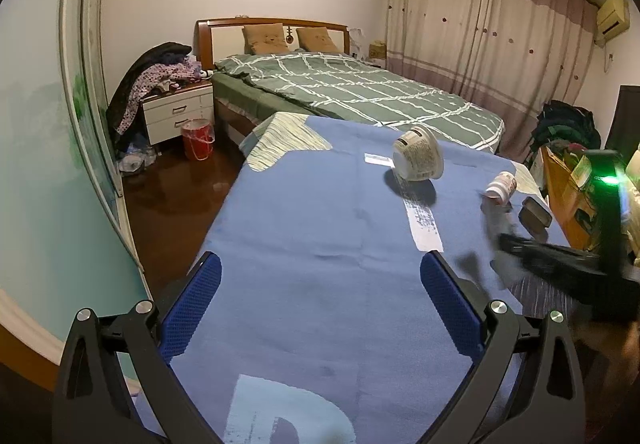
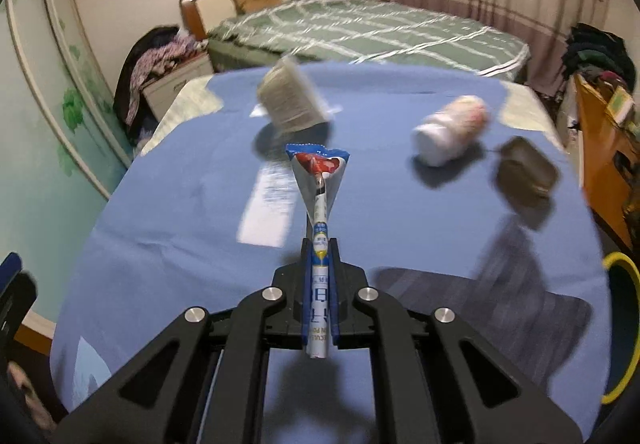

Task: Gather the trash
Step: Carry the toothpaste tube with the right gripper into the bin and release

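- a bed [image 1: 360,92] with a green plaid cover stands at the far wall, beyond the work surface.
- a table under a blue cloth [image 1: 304,212] fills the foreground of both views.
- the left gripper [image 1: 320,280] hovers above the near part of the cloth, its blue pads spread wide with nothing between them.
- the right gripper [image 2: 320,256] has its fingers pressed together, pinching a sachet wrapper [image 2: 318,184] held clear above the cloth; the wrapper's torn blue and red top flares out beyond the fingertips.
- a paper cup [image 1: 418,158] lies on its side toward the far edge of the cloth.
- a small white bottle [image 2: 452,130] lies on its side to the right of the cup.
- a dark flat case [image 2: 526,174] sits just beside the bottle, near the right edge.
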`<action>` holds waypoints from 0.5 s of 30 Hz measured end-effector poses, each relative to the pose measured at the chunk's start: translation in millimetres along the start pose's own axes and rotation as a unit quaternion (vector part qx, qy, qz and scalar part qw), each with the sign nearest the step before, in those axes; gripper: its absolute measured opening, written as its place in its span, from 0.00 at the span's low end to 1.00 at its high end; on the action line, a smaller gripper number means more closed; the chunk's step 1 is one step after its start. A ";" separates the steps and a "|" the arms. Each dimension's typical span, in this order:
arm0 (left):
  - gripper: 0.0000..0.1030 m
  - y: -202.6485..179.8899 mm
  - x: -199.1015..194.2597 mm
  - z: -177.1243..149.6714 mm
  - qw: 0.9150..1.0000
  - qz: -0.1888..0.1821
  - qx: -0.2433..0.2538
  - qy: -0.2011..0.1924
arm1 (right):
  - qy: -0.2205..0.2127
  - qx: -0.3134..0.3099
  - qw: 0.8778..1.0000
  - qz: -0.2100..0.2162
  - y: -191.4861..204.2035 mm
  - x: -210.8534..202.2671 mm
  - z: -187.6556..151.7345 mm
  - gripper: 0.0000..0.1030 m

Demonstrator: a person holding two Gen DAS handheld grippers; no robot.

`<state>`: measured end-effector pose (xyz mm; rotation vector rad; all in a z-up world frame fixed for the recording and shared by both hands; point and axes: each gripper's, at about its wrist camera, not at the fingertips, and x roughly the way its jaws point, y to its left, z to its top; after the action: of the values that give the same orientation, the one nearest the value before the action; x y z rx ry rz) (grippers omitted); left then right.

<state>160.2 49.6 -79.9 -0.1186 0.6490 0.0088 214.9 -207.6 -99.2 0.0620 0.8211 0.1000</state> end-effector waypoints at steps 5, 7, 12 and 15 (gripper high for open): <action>0.95 -15.6 5.5 -1.7 1.000 -0.009 0.010 0.004 | -0.035 0.033 0.998 -0.044 -58.3 -39.0 -16.0 0.07; 0.95 -24.2 9.0 -2.8 1.000 -0.017 0.013 0.009 | -0.049 0.053 0.994 -0.079 -89.1 -54.6 -23.1 0.07; 0.95 -43.3 13.3 -5.7 0.999 -0.024 0.030 0.013 | -0.072 0.123 0.978 -0.151 -165.4 -82.9 -43.2 0.07; 0.95 -52.4 17.2 -5.2 0.999 -0.028 0.038 0.016 | -0.073 0.173 0.963 -0.194 -212.8 -91.0 -57.1 0.07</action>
<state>173.2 -3.5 -88.8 -0.0638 0.6765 -0.0716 125.2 -428.4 -91.8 0.2333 0.6824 -0.4164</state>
